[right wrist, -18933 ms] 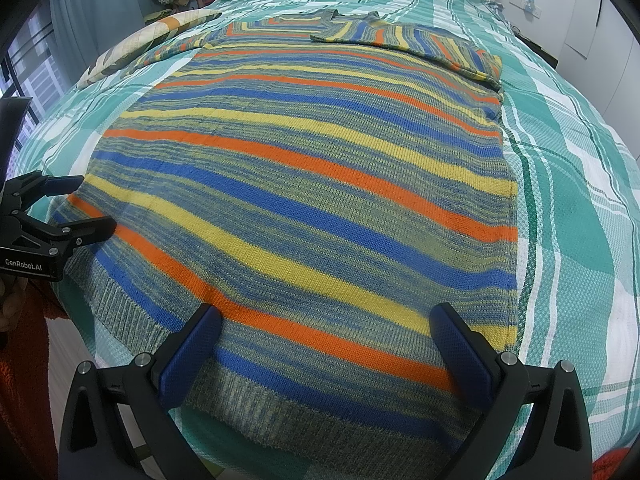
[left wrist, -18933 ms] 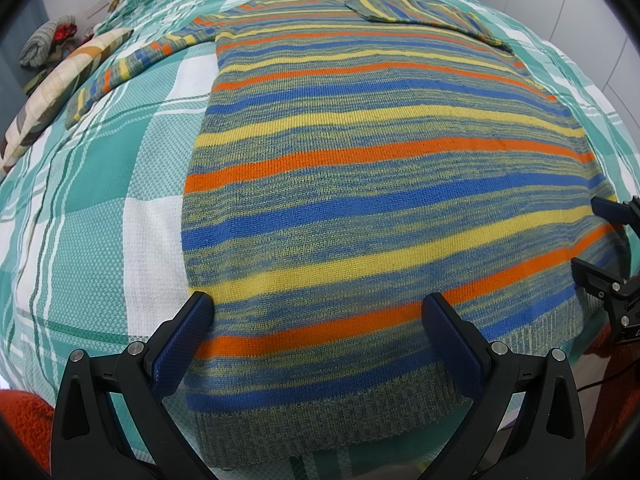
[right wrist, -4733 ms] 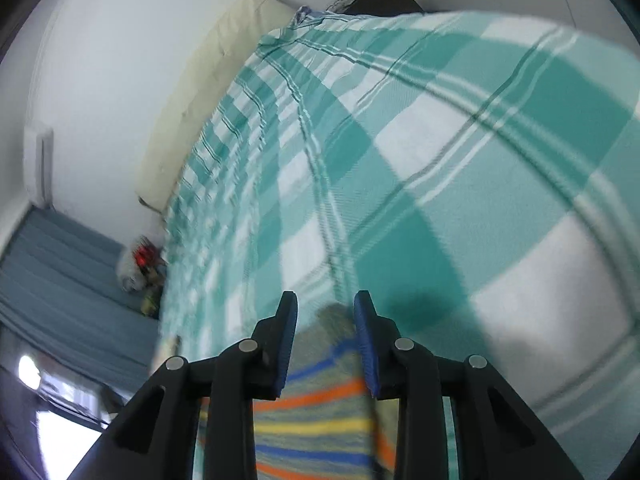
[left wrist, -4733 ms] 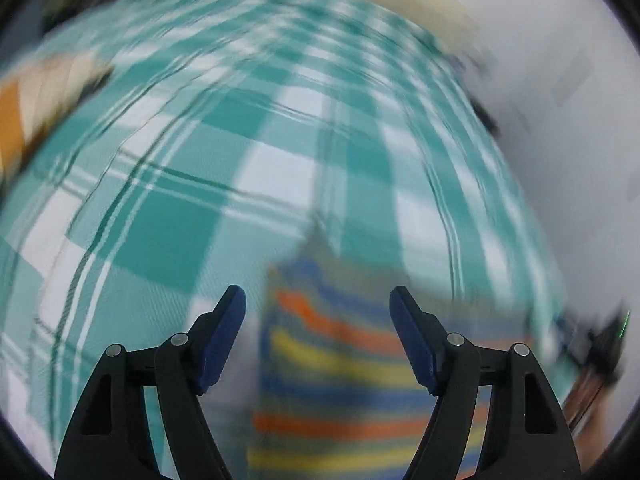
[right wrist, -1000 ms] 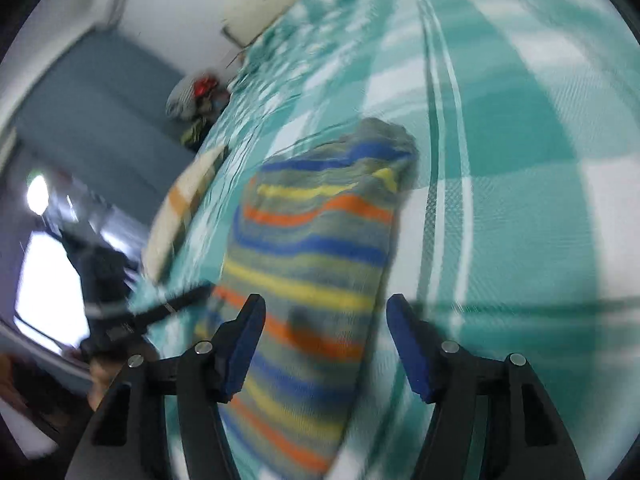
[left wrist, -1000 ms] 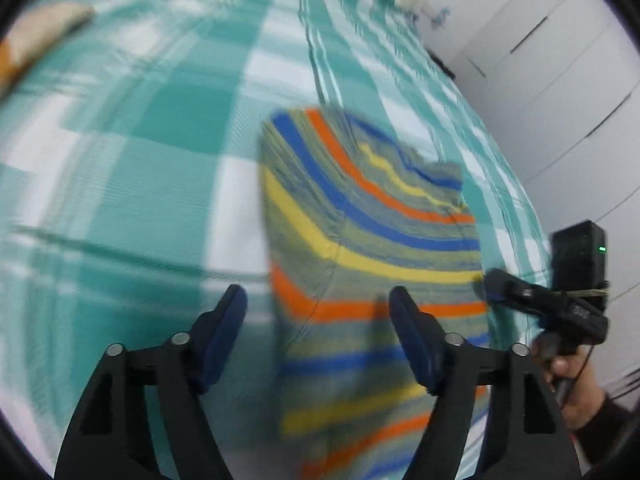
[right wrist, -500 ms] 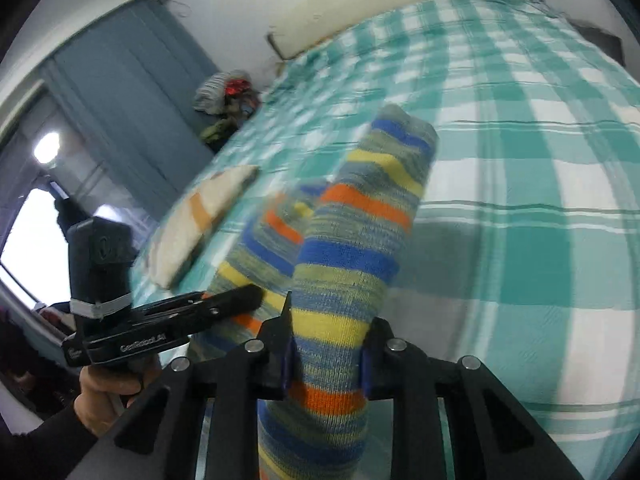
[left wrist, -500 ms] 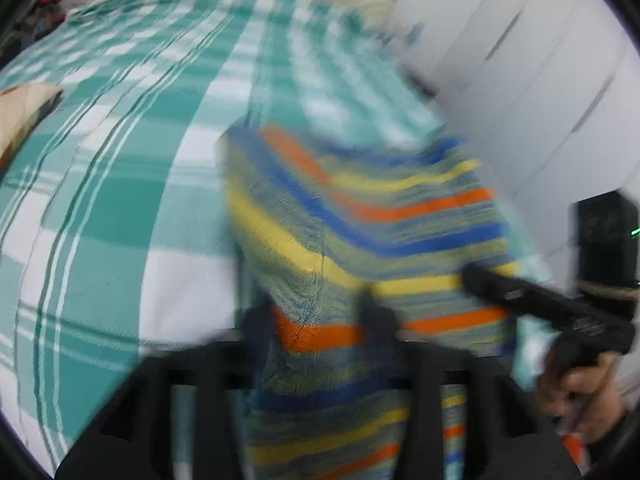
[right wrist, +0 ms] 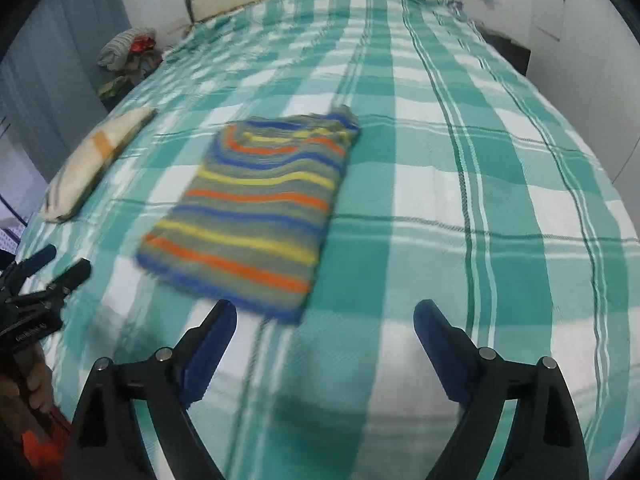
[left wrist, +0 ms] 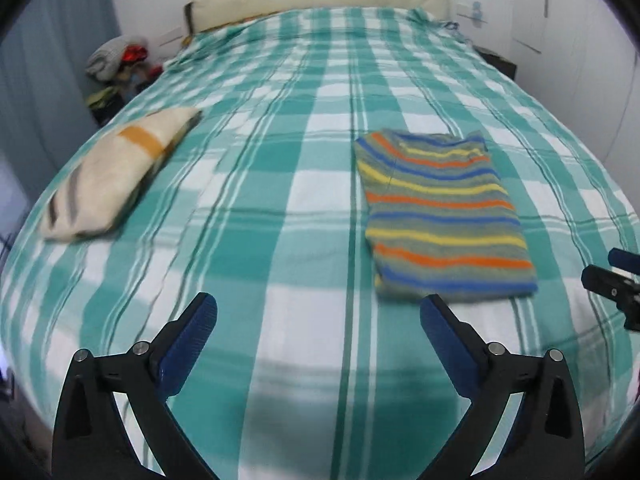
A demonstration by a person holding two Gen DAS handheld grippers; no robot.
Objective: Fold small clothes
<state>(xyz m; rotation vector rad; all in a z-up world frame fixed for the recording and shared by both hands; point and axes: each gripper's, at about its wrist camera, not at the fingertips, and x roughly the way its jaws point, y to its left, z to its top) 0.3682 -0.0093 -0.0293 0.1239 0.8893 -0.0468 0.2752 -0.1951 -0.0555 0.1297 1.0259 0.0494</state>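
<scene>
Now both tools (left wrist: 318, 322) (right wrist: 324, 322) hang spread, empty, near the seemingly folded sweater (left wrist: 440, 216).

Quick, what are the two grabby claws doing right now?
Left gripper: open, holding nothing.
Right gripper: open, holding nothing.
The folded striped sweater lies on the bed.

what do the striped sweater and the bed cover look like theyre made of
Striped sweater: looks like soft, matte knitted yarn, judging by its fuzzy edges and thick folded bulk; the fibre can't be told. Bed cover: seems a flat woven cloth, matte, with a fine weave grain and plaid bands.
</scene>
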